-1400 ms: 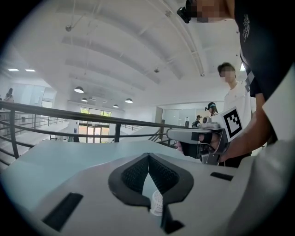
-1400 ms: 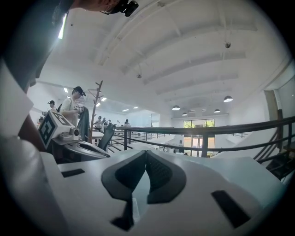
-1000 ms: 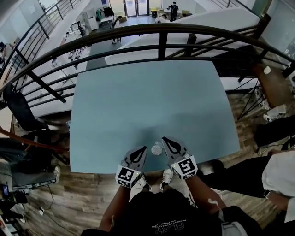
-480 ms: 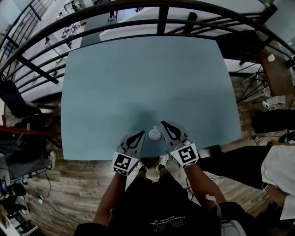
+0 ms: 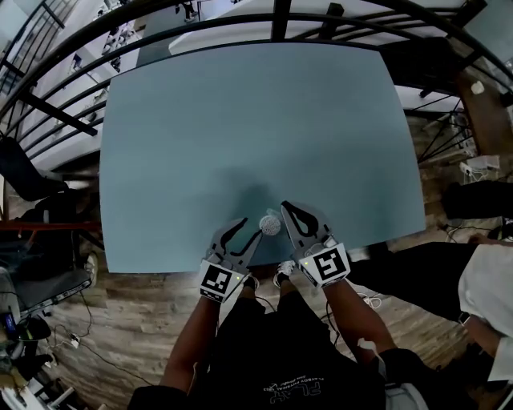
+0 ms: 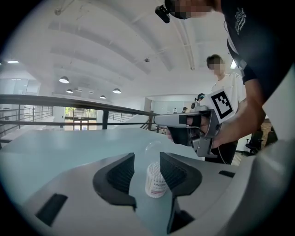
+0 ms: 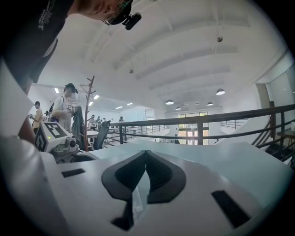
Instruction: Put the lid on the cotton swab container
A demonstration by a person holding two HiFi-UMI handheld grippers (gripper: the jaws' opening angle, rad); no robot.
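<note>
Open-plan office mezzanine: black railing (image 5: 279, 24), vaulted white ceiling (image 7: 184, 55), people (image 7: 64, 108) standing beyond.

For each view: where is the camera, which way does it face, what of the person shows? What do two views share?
Head view: on the head, facing steeply down at the table; forearms, left gripper and right gripper show.
Left gripper view: on that gripper, looking along its opening jaws, container between them; right gripper, arm, torso beyond.
Right gripper view: on that gripper, looking along shut jaws that seem to pinch the clear lid, toward the railing; left gripper at left.
Shared: head and left gripper views both show the container.
</note>
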